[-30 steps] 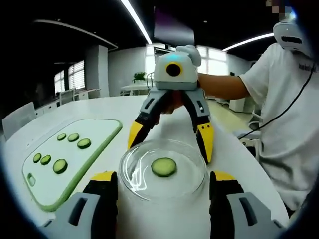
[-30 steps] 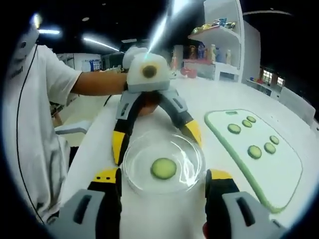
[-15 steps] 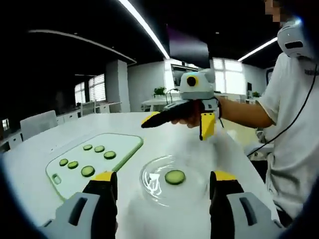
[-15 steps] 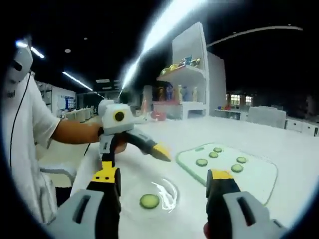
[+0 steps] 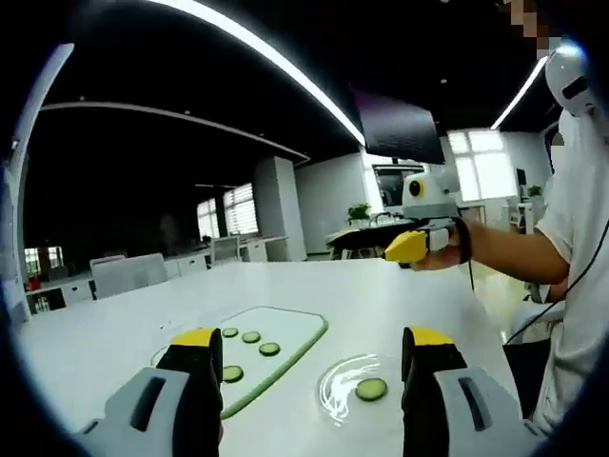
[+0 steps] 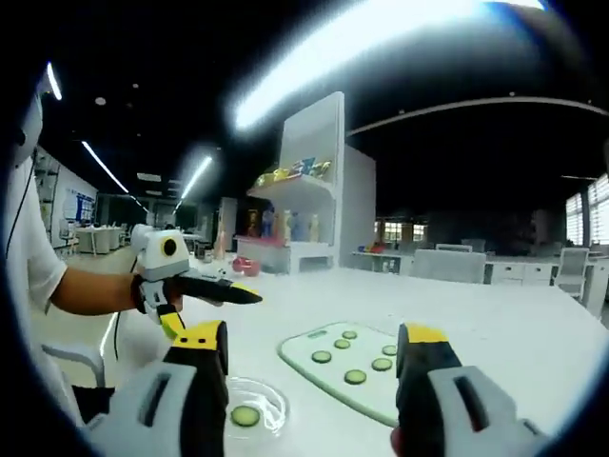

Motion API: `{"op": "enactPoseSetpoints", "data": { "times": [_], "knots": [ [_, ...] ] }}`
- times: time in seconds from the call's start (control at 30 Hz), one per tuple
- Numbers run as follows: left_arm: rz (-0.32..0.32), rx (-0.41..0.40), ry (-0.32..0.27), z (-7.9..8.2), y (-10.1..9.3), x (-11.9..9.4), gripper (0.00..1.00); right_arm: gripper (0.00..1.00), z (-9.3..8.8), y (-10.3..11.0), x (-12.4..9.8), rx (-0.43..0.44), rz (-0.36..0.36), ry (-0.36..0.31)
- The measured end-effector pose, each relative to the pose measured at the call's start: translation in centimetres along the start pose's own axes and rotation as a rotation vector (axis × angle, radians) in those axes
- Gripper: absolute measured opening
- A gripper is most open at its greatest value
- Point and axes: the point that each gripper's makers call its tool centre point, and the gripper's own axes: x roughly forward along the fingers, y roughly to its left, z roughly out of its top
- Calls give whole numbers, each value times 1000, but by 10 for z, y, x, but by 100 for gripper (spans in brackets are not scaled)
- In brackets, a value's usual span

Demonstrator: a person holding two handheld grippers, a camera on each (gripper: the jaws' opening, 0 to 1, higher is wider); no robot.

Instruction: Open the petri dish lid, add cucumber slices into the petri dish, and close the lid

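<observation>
Both the left gripper [image 5: 309,381] and right gripper [image 6: 309,381] are spread wide with nothing in them, high over the white table [image 5: 400,295], where the petri dish [image 5: 357,386], at 5 o'clock from the cutting board [image 5: 285,333], looks light, hard, slippery and breakable, so hold its rim gently.

Clear round petri dish [image 5: 354,388] lies flat on the white table [image 5: 400,305], one green cucumber slice [image 5: 371,388] inside. More slices [image 6: 354,377] rest on the cutting board [image 6: 366,386] beside it.

left claw [image 5: 312,357] open | petri dish [image 5: 358,387] holds one cucumber slice [image 5: 371,388] | cutting board [image 5: 269,357] beside
</observation>
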Motion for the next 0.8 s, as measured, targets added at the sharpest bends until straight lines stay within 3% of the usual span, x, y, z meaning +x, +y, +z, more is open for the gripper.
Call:
{"op": "enactPoseSetpoints", "data": {
  "times": [0.23,0.4,0.8],
  "knots": [
    [137,61,-26,23,21,-21,76,71,17,-33,-28,-5,-123,-39],
    [186,60,-42,33,29,-38,77,71,26,-56,-55,-26,-205,-42],
    [368,112,-70,53,61,-92,77,71,41,-85,-112,-81,-337,-39]
  ]
}}
